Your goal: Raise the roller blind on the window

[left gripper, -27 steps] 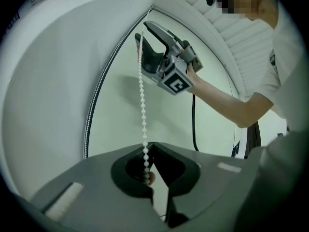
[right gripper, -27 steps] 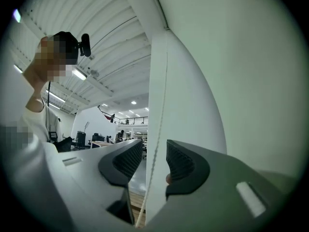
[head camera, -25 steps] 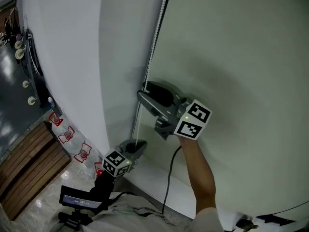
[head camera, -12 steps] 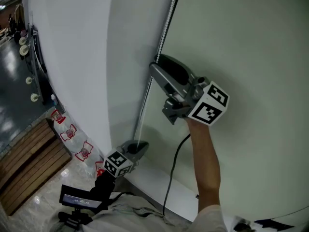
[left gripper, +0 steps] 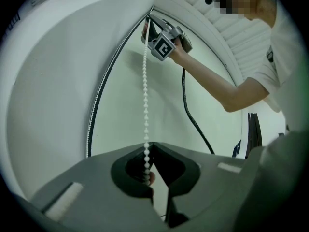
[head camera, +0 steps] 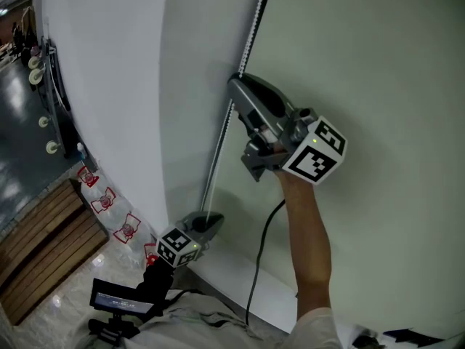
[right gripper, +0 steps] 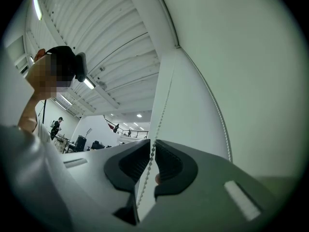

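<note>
Left hand-held gripper (left gripper: 148,146) low, clamped on chain (left gripper: 146,105): holds strand taut. Right hand-held gripper (right gripper: 153,144) high on same chain, jaws just closed onto beads, likely fresh grip for next pull. Blind (head camera: 378,86) behind, still down.

Head cam down; all share chain (left gripper: 146,105)

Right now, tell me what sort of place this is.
Probably a big indoor hall or workshop: a high ribbed ceiling with strip lights, and a railed upper walkway in the background.
</note>
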The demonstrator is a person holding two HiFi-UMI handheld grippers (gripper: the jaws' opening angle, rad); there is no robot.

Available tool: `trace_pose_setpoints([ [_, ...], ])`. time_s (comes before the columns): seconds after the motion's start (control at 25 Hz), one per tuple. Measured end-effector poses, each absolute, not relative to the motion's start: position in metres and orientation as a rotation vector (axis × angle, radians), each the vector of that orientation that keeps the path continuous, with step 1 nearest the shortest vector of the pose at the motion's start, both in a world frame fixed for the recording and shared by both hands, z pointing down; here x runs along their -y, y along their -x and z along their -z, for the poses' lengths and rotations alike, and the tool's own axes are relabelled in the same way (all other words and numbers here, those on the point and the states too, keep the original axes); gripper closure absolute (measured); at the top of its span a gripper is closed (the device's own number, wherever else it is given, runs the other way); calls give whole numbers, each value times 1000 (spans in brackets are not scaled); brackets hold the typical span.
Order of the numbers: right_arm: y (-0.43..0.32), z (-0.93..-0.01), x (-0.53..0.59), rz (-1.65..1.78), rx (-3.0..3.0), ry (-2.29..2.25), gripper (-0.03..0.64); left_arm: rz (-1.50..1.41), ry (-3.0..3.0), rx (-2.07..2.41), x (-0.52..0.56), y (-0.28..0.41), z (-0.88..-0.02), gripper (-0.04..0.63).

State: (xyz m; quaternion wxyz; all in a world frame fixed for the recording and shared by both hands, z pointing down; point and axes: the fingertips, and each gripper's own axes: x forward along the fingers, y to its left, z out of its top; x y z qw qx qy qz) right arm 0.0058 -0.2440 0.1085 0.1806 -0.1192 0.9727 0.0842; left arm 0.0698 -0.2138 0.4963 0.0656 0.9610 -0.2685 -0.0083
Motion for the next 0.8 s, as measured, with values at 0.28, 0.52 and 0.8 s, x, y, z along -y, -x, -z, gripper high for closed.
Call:
trace_pose_setpoints([
  [0.28,-12,-108,246,-108,-2733,334,600,28,-2888,809,212,-70,-497,597],
  [0.52,-15,-108,238,-121,-2744,333,601,40,-2883,803,210,-71,-494,597],
  [0.8,-19,-110,231,-117,-2734,339,601,27,-2887,790,209,-72,-494,597],
])
